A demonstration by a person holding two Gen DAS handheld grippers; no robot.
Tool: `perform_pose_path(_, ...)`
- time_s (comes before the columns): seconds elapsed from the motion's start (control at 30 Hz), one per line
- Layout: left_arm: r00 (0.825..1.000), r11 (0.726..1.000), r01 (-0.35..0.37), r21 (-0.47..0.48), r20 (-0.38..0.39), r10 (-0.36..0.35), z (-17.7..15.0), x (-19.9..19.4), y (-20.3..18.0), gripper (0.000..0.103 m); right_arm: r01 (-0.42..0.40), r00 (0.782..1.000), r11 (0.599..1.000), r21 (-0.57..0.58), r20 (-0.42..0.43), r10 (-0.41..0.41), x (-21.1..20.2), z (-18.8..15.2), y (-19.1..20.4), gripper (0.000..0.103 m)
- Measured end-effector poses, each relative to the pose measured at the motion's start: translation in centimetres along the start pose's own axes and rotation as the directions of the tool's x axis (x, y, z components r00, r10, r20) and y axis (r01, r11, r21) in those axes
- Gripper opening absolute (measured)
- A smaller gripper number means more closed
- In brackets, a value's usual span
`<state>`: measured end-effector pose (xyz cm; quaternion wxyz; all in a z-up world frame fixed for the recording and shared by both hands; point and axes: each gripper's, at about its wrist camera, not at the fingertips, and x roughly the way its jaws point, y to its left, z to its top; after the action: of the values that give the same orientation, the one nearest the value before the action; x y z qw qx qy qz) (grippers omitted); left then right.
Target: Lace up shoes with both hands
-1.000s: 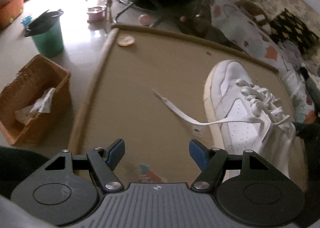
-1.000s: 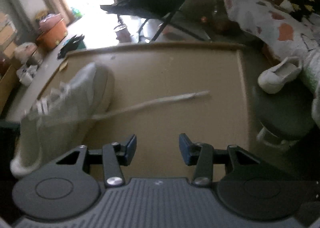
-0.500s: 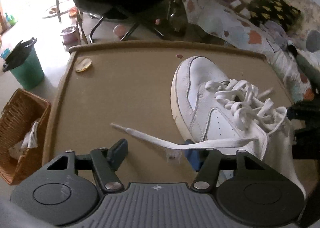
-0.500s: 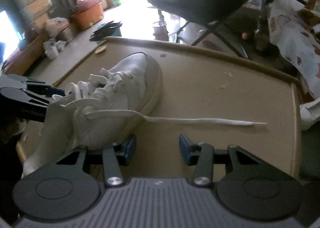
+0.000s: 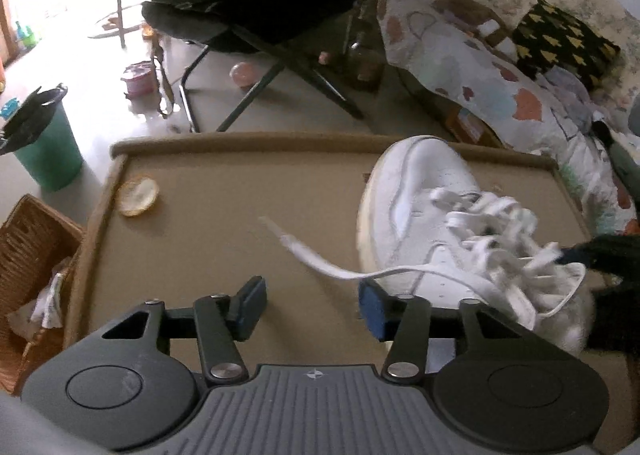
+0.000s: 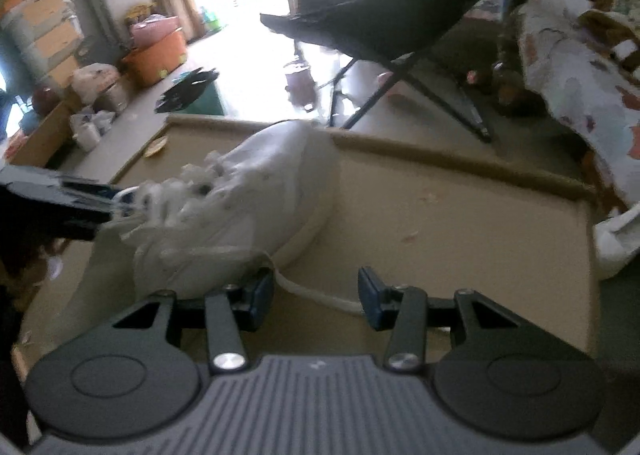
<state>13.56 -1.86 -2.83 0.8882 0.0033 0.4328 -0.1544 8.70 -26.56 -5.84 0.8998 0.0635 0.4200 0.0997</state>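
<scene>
1. In the left wrist view, the white shoe stood at the right of the frame on the tan worktop, its toe pointing toward the upper edge and its tangled laces heaped over the tongue.
2. One loose lace ran from the shoe's side leftward across the worktop, its tip ending near the frame's centre — it passed just above the right blue pad without being pinched.
3. The left claw sat at the bottom centre, its jaws spread wide with nothing between them.
4. A yellowish round scrap lay in the worktop's upper left corner; a wicker basket and a green bin stood on the floor at the left edge, and a dark folding chair filled the upper middle.
5. In the right wrist view, the shoe appeared blurred at centre left, toe toward the far rim of the worktop.
6. The right claw was open at the bottom centre — a lace crossed the gap between its pads, low on the worktop, ungripped.
7. At the left edge of that view the other claw showed as a dark blurred shape beside the shoe's collar; whether it touched the laces could not be told.
</scene>
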Motion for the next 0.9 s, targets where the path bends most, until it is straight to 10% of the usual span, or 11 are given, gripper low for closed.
perform_pose_path(0.13,0.998,0.999,0.034,-0.007,0.049,-0.034,-1.3,-1.5,1.7,0.070,-0.075,0.996,0.997,0.028,0.047,0.074,-2.2,-0.7,-1.3,0.047)
perform_pose_path(0.37,0.990,0.999,0.036,0.002,0.138,-0.036,-4.1,-1.5,2.4,0.071,-0.112,0.993,0.994,-0.003,-0.025,0.111,-2.8,-3.9,-2.0,0.048)
perform_pose_path(0.6,0.971,0.998,0.059,0.016,0.232,-0.061,-5.0,-0.5,1.7,0.077,-0.094,0.991,0.990,-0.108,0.084,0.103,-2.2,-4.7,-1.0,0.055)
perform_pose_path(0.9,0.953,0.997,0.063,0.052,0.294,-0.075,-6.2,-0.6,1.4,0.084,-0.054,0.986,0.944,-0.325,0.135,0.103,-1.5,-6.4,1.6,0.093)
